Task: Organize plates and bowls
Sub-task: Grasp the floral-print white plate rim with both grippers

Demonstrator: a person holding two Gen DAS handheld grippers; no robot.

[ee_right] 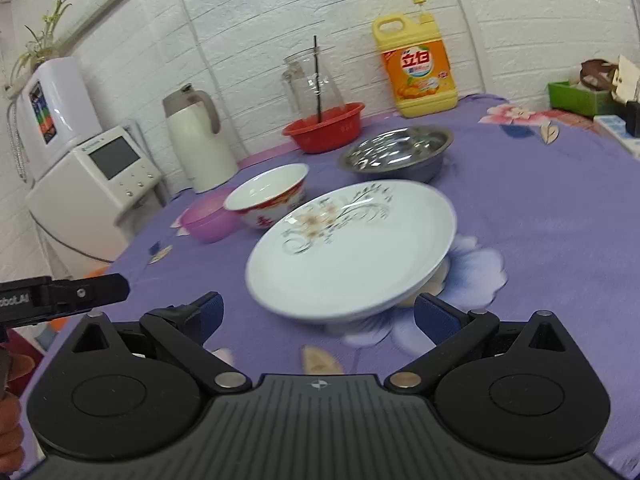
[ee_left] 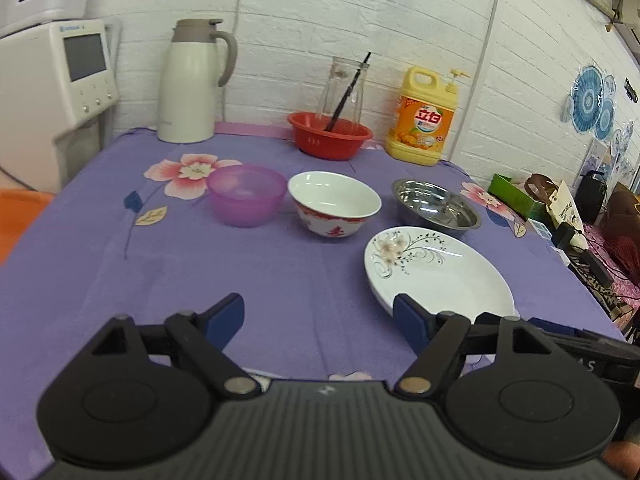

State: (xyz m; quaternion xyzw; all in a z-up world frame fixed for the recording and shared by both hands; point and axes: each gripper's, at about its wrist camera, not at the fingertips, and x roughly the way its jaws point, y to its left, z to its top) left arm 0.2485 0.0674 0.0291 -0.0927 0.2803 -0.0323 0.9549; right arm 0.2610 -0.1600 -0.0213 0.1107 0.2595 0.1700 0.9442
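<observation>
White plate (ee_left: pixel 438 276) with flower print, lying flat at the right front of the purple cloth. Behind it, three upright bowls in a row: purple plastic bowl (ee_left: pixel 247 195) left, white-and-red bowl (ee_left: pixel 334 204) middle, steel bowl (ee_left: pixel 436 208) right, just beside the plate.

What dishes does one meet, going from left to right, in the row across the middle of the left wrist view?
purple bowl → red-patterned white bowl → steel bowl. The floral plate lies nearer, in front of the steel bowl, so it stays out of the order.
</observation>
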